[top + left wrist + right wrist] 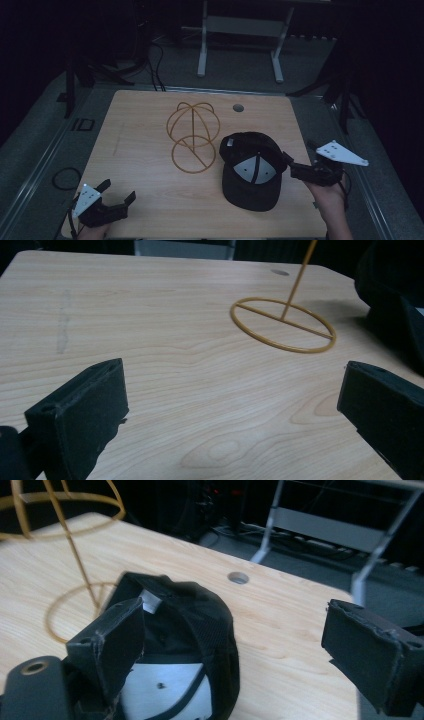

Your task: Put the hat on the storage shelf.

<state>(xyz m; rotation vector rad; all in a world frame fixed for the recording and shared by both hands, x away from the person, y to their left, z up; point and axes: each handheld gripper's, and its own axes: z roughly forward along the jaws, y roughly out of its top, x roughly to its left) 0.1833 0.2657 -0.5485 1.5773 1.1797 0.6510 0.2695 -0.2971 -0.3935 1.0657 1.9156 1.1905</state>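
Two grippers stood wide open and empty: right gripper (289, 162) beside the upturned cap (251, 170), seemingly reaching for it; stand (194, 135) ahead of left gripper (119, 192).

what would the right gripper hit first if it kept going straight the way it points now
Most likely the black cap. The right gripper points left toward the cap's side, jaws open, and its own view shows one jaw already over the cap's upturned inside. The wire cap stand lies farther along. Depth is hard to judge.

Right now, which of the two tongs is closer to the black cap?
The right tongs, at the cap's right edge with one jaw over its rim. The left tongs sit open near the table's front left corner, well apart.
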